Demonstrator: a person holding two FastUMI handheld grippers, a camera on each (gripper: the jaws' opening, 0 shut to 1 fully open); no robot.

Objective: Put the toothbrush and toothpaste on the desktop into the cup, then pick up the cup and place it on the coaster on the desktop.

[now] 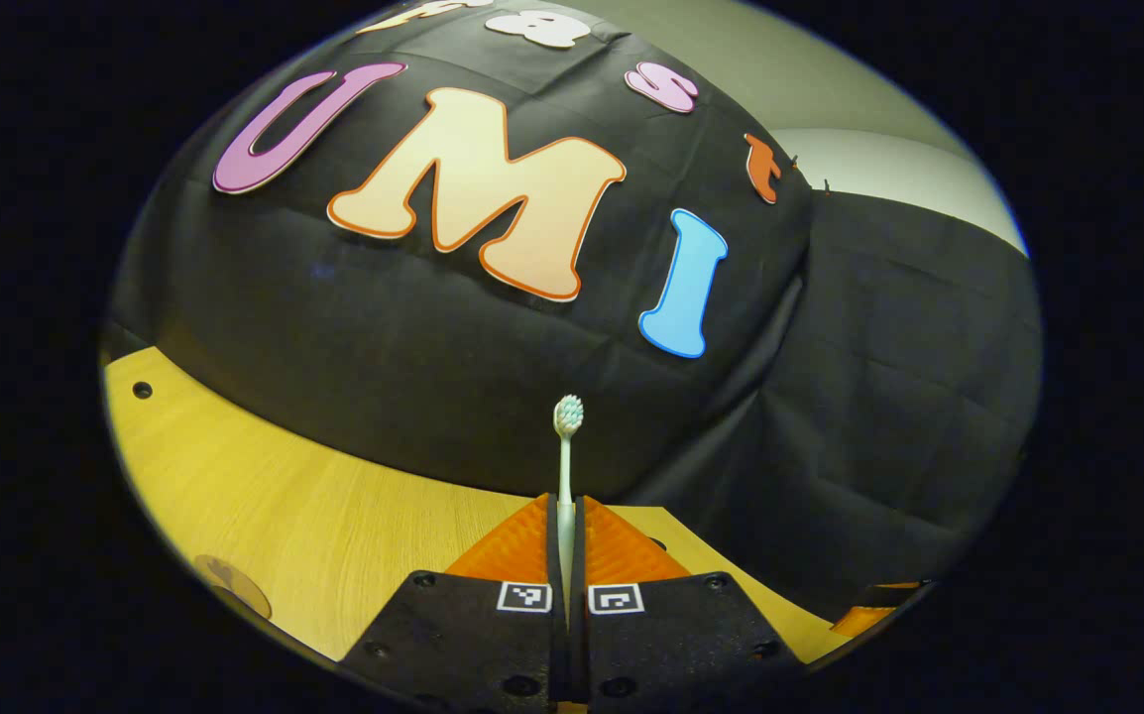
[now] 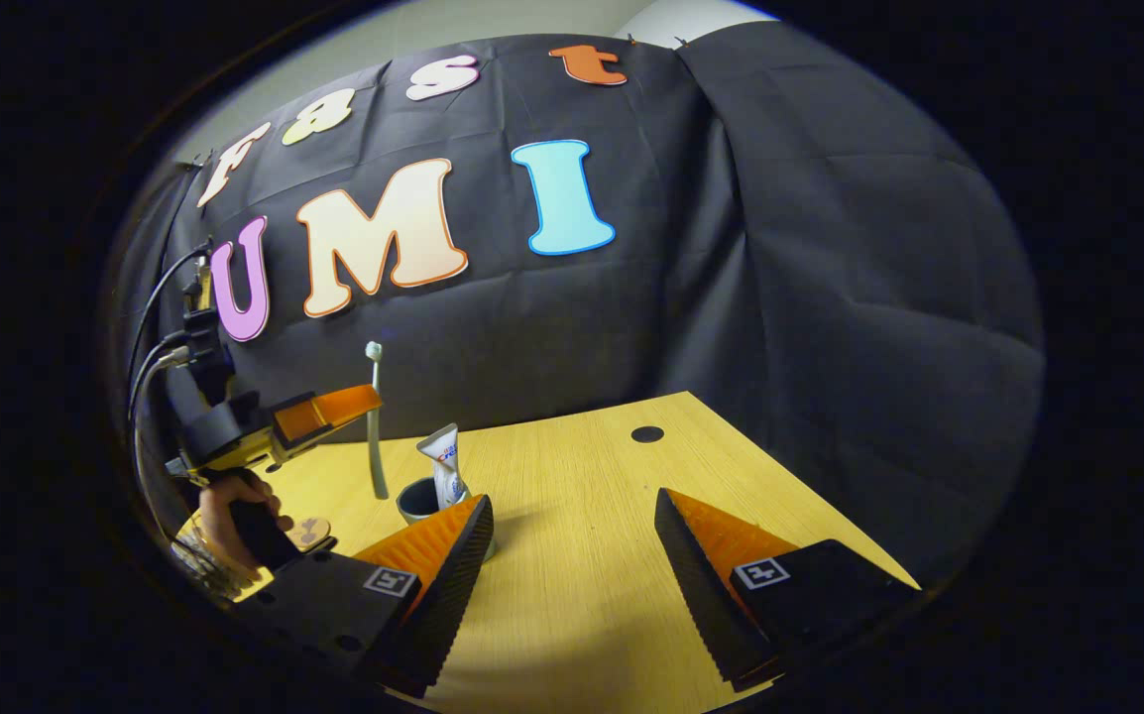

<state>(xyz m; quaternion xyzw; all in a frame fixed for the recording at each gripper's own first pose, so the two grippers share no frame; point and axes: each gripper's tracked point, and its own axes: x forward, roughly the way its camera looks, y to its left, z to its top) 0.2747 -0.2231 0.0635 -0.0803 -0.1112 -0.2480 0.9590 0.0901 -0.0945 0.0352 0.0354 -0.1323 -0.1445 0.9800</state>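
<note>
My left gripper (image 1: 566, 526) is shut on a pale toothbrush (image 1: 566, 446), whose bristled head sticks up beyond the fingertips. In the right gripper view that same left gripper (image 2: 359, 402), held by a hand, carries the toothbrush (image 2: 374, 426) upright, its lower end just left of and above the dark cup (image 2: 420, 501). A toothpaste tube (image 2: 444, 461) stands tilted inside the cup. A round coaster (image 2: 306, 533) lies on the wooden desktop (image 2: 582, 516) left of the cup; the coaster (image 1: 233, 585) also shows at the desk's edge in the left gripper view. My right gripper (image 2: 572, 540) is open, low over the desk, right of the cup.
The black cloth wall stands close behind the desk on the far and right sides. A round cable hole (image 2: 647, 433) is in the desktop beyond my right gripper, another hole (image 1: 142, 390) at the left corner. Cables (image 2: 151, 347) trail from the left gripper.
</note>
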